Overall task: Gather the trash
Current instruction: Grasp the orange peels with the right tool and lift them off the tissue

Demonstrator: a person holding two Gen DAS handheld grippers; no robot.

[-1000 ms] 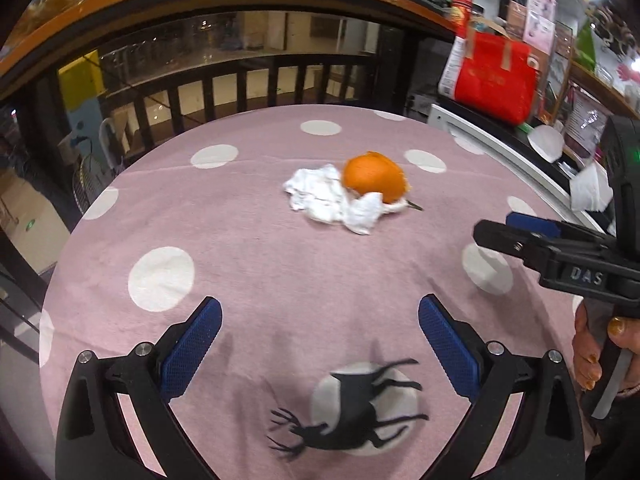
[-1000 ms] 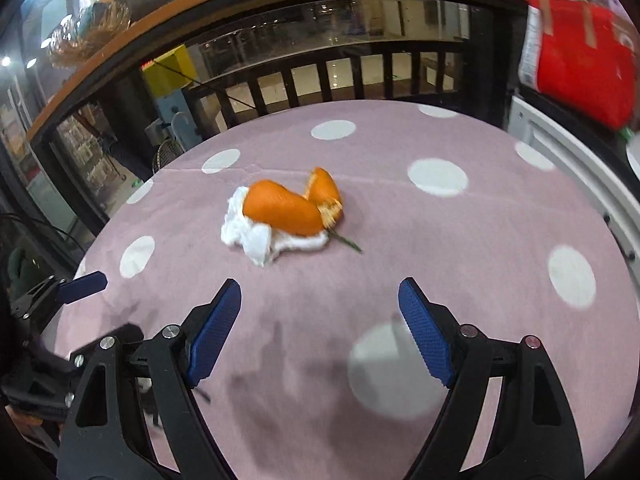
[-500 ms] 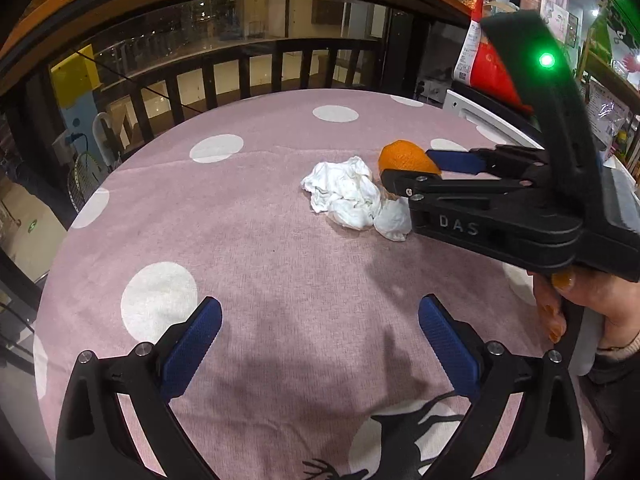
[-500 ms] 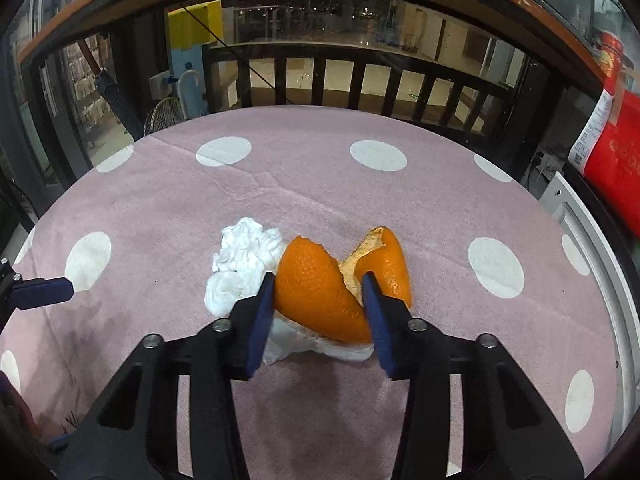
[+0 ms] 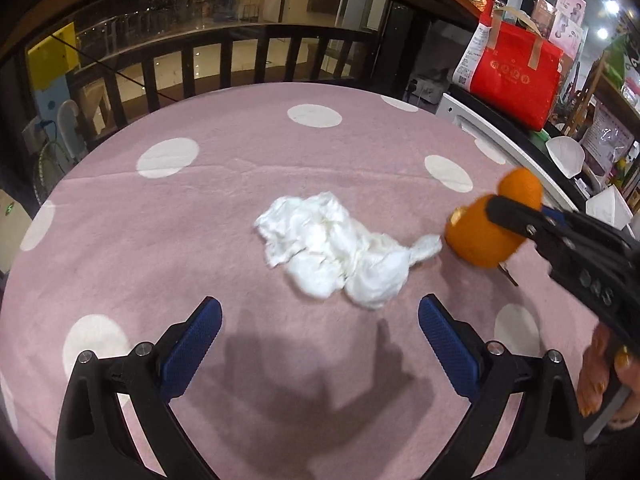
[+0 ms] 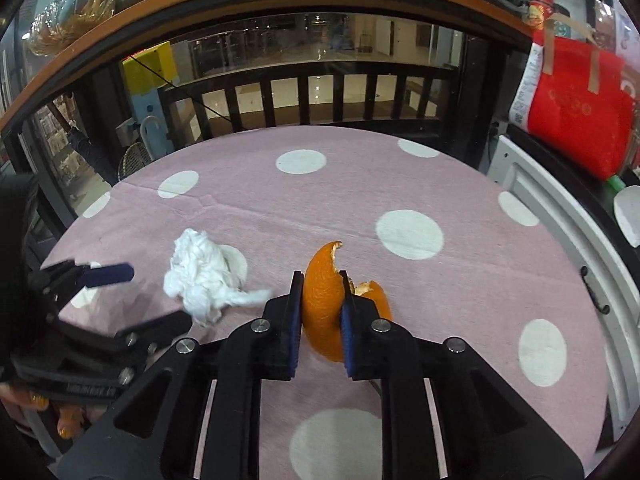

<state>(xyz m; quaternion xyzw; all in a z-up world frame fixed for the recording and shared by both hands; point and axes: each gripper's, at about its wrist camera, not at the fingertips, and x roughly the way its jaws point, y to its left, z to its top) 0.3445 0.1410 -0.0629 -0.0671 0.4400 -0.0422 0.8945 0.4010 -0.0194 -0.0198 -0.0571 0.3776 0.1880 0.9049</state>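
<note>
Right wrist view: the right gripper [image 6: 320,320], jaws just closing, pinches the orange peel [image 6: 322,300]; curled peel may tear or slip out. Crumpled tissue [image 5: 336,248] lies just ahead of the wide-open left gripper [image 5: 316,336]

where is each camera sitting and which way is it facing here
Left wrist: on the open left gripper, angled down at the crumpled white tissue; a hand shows.
Right wrist: on the right gripper, angled down over the pink polka-dot tablecloth; its jaws, just closing, clamp the orange peel.
Shared: tissue, peel, tablecloth, red bag, and each shows the other gripper.
</note>
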